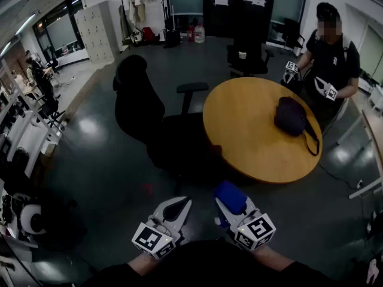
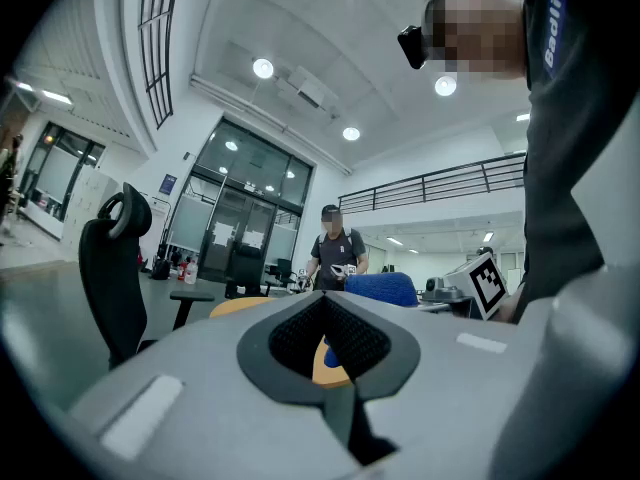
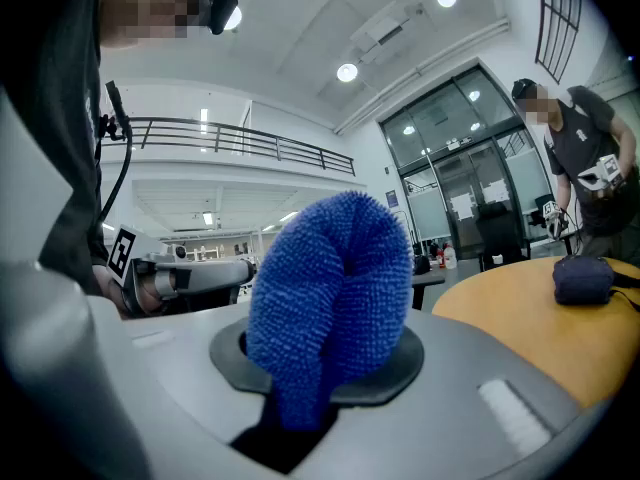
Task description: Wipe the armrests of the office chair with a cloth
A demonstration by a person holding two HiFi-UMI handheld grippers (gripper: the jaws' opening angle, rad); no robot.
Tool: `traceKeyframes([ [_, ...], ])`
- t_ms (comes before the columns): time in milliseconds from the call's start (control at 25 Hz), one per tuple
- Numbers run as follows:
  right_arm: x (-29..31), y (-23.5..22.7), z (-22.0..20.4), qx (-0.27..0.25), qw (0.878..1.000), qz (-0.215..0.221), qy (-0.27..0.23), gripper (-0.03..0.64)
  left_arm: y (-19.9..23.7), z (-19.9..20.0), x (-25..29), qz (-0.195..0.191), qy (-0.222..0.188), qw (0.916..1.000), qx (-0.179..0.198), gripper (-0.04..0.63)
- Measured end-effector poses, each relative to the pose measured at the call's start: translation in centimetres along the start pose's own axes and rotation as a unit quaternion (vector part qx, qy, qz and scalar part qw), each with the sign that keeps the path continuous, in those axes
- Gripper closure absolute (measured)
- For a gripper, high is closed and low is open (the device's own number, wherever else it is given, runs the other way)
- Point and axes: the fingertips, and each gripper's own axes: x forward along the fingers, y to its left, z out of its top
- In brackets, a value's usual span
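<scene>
Two grippers hang low on the near side of the round table (image 1: 257, 130), close to the person's body. Neither is at the office chair (image 1: 140, 109) yet.

Right gripper (image 1: 229, 211): jaws clamped on a blue cloth (image 1: 230, 196). It's pinched at the fold, so a fat loop of pile sticks out past the tips. That's prob. so the soft bulge, not the plastic, meets the armrest.

Left gripper (image 1: 178, 207): jaws closed together, nothing btwn them. Only the notch in the pads leaves a small hole, w/ the table showing through. It's empty, so it's free to steady the chair.

The chair is black and sits just left of the table in head view, seat pushed up toward the table edge. One armrest (image 1: 191, 88) shows on the chair's far side, near the table rim and, as far as I can tell, not touching it. The other armrest I can't make out: dark chair, dark floor.

A dark bag (image 1: 291, 116) lies on the table's right half, well clear of the chair. A second person (image 1: 329, 52) stands beyond the table's far right edge w/ their own grippers.

Judgement: wiping not begun, this is the approach. Next, the right gripper goes forward and left of the table to the armrest, w/ the cloth loop laid flat on the pad. Risks: the table rim crowds that armrest, so there's little stroke room, and the chair may swivel or roll when pressed.
</scene>
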Motion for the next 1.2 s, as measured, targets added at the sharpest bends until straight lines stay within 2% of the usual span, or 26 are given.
traceKeyframes([
  [680,0.0,-0.8,-0.4,0.014,1.0,0.009,-0.001,0.512,0.1,-1.0,0.8,0.008,0.009,0.9999,-0.001,0.58],
  [960,-0.8,-2.7,-0.8,0.026,1.0,0.008,0.003,0.512,-0.6,-1.9,2.2,0.014,0.016,0.9998,0.0,0.58],
  [1200,-2.1,-4.7,-0.6,0.029,0.999,0.02,0.001,0.512,-2.1,-1.2,4.6,0.019,0.0,0.9998,-0.001,0.58],
])
